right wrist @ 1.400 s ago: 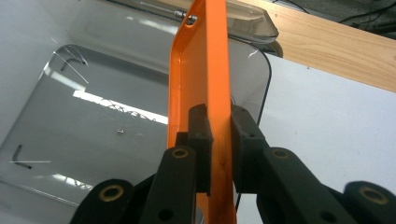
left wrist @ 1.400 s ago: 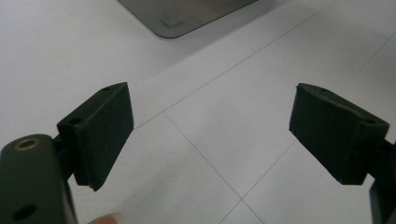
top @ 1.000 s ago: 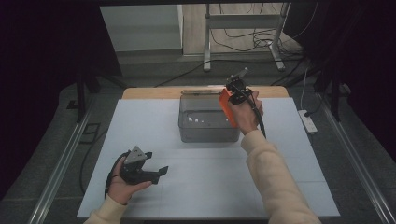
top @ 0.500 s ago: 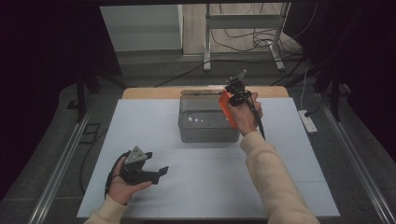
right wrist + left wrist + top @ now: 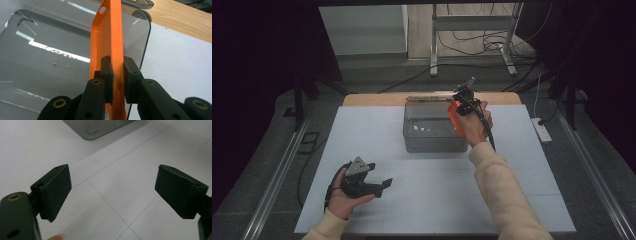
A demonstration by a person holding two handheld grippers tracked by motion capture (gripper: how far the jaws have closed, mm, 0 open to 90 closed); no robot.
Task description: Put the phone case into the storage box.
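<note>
Overhead first: right gripper [image 5: 456, 111] hangs over the clear bin's [image 5: 432, 134] right edge, its tips hidden behind the orange phone case [image 5: 454, 117] it carries. Left gripper [image 5: 379, 186] rests low, well short of the bin, spread wide with nothing between. Left gripper view: both pads [image 5: 56, 190] far apart over the white table [image 5: 105, 195], bin corner cut off at top. Right gripper view: pads [image 5: 107, 72] clamped on the case edge-on above the bin, its lower end hidden.

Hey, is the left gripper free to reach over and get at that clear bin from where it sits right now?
Probably yes. The left gripper is open with nothing between its jaws, and bare white table lies between it and the clear bin. The right gripper holds an orange case over the bin's right side.
</note>
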